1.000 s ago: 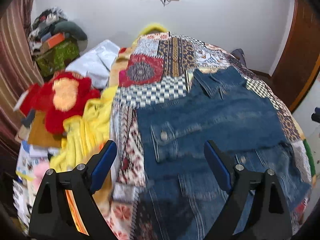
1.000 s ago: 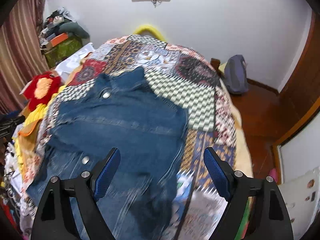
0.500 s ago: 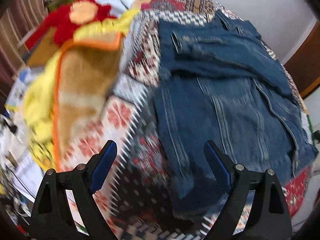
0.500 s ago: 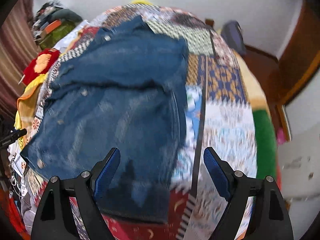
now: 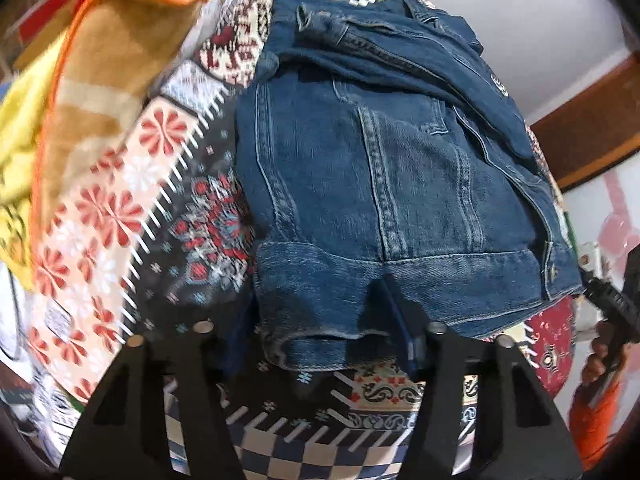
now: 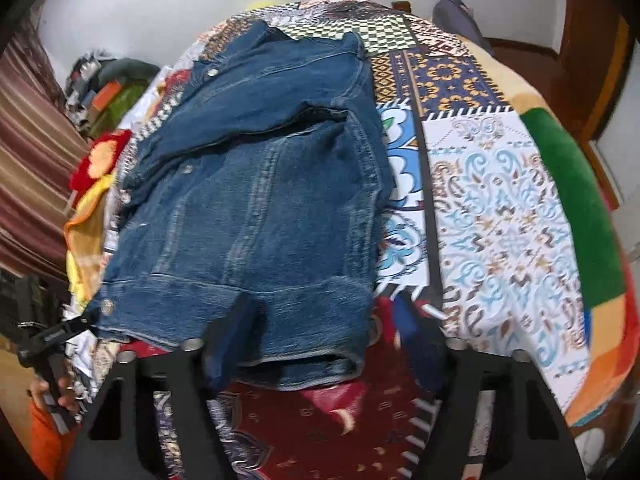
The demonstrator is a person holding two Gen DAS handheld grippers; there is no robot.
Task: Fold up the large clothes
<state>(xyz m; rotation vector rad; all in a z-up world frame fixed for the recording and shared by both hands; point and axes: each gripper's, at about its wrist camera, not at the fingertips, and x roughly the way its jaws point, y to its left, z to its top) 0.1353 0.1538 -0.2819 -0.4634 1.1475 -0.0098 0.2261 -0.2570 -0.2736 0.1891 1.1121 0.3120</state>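
Observation:
A blue denim jacket (image 5: 380,184) lies back-up on the patchwork bedspread (image 5: 132,208), sleeves folded over its top. My left gripper (image 5: 320,340) straddles the left corner of the jacket's bottom hem, jaws open, denim between the pads. In the right wrist view the jacket (image 6: 260,200) fills the middle. My right gripper (image 6: 316,336) straddles the right corner of the hem, jaws open around the cloth. The other gripper shows at the edge of each view, at the right in the left wrist view (image 5: 612,308) and at the left in the right wrist view (image 6: 44,340).
A yellow and orange blanket (image 5: 80,72) lies left of the jacket. A red plush toy (image 6: 100,156), striped curtain (image 6: 28,152) and a clutter pile (image 6: 104,92) are beyond it. The bedspread (image 6: 500,208) stretches right, to a wooden door (image 6: 592,40).
Both grippers have dropped from high above the bed down to the jacket's bottom hem and now reach around its two corners. Their jaws have narrowed.

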